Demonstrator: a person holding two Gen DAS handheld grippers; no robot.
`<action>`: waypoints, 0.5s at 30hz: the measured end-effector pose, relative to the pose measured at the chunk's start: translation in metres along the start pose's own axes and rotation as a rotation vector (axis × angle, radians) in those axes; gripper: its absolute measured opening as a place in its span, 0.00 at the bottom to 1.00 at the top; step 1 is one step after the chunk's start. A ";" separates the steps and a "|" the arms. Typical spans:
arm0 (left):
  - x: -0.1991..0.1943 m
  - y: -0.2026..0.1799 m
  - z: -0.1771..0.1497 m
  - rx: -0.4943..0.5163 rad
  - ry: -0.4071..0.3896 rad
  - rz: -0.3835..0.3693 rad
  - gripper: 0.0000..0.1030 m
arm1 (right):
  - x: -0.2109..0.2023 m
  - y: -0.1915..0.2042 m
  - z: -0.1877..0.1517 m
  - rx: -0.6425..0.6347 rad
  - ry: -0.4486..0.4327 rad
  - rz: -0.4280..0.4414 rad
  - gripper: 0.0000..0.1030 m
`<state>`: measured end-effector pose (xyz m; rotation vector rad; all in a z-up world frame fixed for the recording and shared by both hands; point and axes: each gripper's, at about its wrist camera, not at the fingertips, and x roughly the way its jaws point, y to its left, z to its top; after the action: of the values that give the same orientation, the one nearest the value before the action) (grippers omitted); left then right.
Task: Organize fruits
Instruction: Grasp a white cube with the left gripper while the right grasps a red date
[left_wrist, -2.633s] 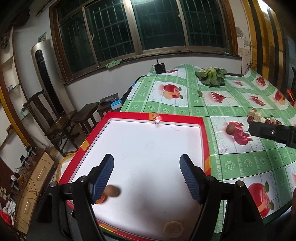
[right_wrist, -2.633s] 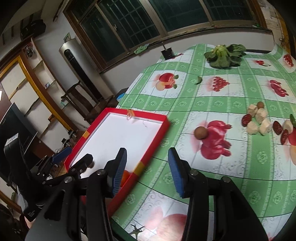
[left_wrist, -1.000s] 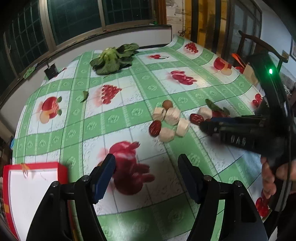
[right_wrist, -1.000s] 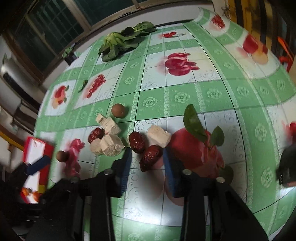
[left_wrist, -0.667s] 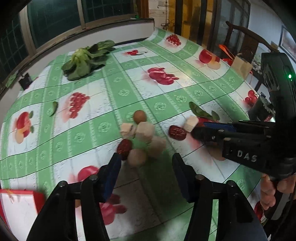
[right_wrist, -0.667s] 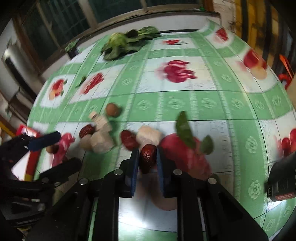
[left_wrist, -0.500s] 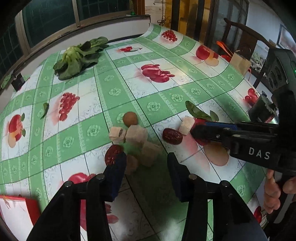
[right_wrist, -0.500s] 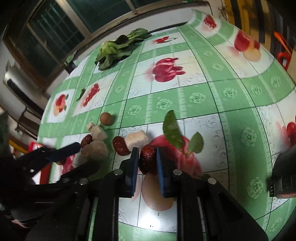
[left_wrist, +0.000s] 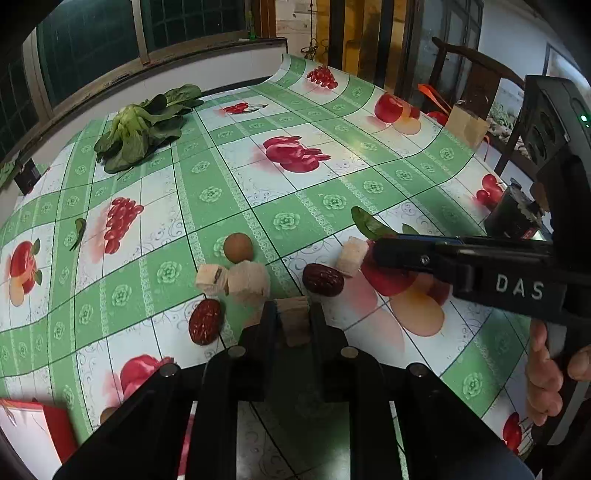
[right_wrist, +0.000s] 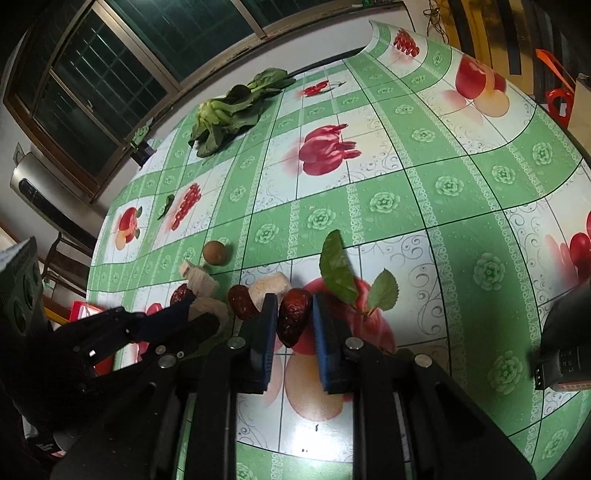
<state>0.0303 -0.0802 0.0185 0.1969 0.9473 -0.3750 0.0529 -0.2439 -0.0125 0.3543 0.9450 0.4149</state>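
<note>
The left gripper (left_wrist: 291, 317) is clamping a pale tan cube (left_wrist: 293, 325) of fruit, its jaws having just been closing in until the pads are pressing on both flat sides. The right gripper (right_wrist: 294, 319) is holding a wrinkled red date (right_wrist: 293, 317) lengthwise between its blue pads, jaws drawn in tight on it. Both pieces are sitting low, at or just above the tabletop (left_wrist: 229, 206); whether either is lifted clear I cannot tell.

The rest of the pile is lying just ahead: a round brown fruit (left_wrist: 238, 247), two pale chunks (left_wrist: 232, 278) touching each other, another date (left_wrist: 205, 326) to their left, one more date (left_wrist: 323, 280) beside a white cube (left_wrist: 352, 252). Each tool is taking one piece from its own side of the heap, probably so the two are not crossing (the right tool's nose is already reaching close past the white cube).

The red-rimmed tray (left_wrist: 55, 424) is showing at the lower left corner of the left view, well apart from the pile, and is likely where both pieces are going.
</note>
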 end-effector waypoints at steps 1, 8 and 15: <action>-0.002 -0.001 -0.002 -0.001 -0.001 -0.003 0.15 | -0.001 -0.001 0.000 0.002 -0.005 0.001 0.20; -0.038 0.002 -0.028 -0.035 -0.054 -0.006 0.15 | -0.010 0.002 0.001 -0.011 -0.051 0.028 0.20; -0.100 0.022 -0.073 -0.110 -0.143 0.033 0.15 | -0.018 0.019 -0.004 -0.067 -0.113 0.082 0.20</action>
<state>-0.0686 -0.0140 0.0585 0.0842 0.8197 -0.3015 0.0365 -0.2357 0.0074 0.3531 0.8069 0.4953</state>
